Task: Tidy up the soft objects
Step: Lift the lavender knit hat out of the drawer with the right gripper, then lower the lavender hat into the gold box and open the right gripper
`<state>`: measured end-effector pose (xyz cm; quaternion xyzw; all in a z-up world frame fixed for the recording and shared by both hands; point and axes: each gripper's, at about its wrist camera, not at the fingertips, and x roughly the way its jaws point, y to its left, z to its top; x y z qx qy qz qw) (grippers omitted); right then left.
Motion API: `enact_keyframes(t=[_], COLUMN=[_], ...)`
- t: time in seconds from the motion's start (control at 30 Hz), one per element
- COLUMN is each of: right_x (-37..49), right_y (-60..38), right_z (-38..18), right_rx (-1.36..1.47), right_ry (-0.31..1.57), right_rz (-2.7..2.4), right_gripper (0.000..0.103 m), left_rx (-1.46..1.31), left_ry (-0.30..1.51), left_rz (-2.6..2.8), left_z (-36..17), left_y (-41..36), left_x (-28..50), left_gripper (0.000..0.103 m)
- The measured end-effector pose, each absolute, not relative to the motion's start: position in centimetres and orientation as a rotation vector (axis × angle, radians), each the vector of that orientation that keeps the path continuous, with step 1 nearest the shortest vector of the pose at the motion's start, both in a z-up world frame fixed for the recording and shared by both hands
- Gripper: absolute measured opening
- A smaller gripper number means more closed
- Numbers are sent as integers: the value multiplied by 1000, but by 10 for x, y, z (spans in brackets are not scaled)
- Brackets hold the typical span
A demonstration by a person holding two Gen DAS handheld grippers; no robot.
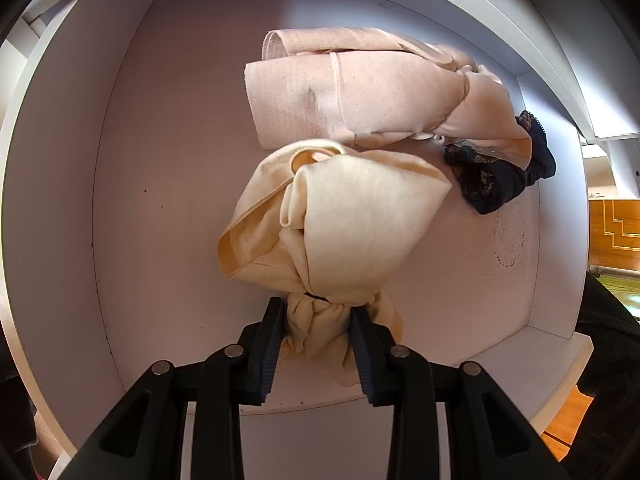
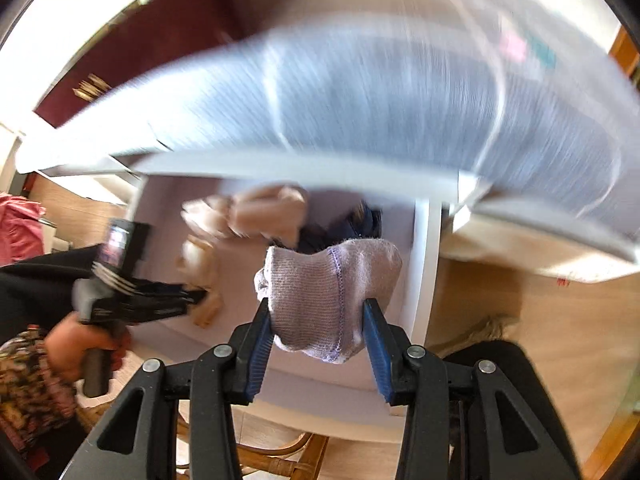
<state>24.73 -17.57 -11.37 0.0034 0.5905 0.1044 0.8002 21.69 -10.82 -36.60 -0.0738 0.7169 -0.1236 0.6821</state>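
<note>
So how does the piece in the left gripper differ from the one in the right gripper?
The cream garment in the left gripper is larger, with smooth fabric; the lilac sock in the right gripper is smaller, with ribbed knit. The garment trails onto the drawer floor; the sock hangs clear above it. Both are pinched between shut jaws.

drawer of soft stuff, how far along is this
Done: a pink garment and a dark lace piece lie in the white drawer. In hand: left gripper holds a cream garment there; right gripper holds a lavender sock above it, not yet placed.
</note>
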Motion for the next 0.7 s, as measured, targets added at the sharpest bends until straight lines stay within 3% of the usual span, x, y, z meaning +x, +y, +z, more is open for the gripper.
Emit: enact_keyframes(t=[0.37, 0.7], right_x=[289, 375], right_y=[-105, 19], right_z=[30, 55], right_rx=[-135, -347], right_ry=[1034, 983], right_rz=[349, 435], right_gripper=[44, 44], left_rx=[-177, -202], left_ry=[1612, 1617], left_rz=[-275, -277], left_z=[-367, -369], left_y=[-108, -102], left_x=[217, 217], left_gripper=[33, 33])
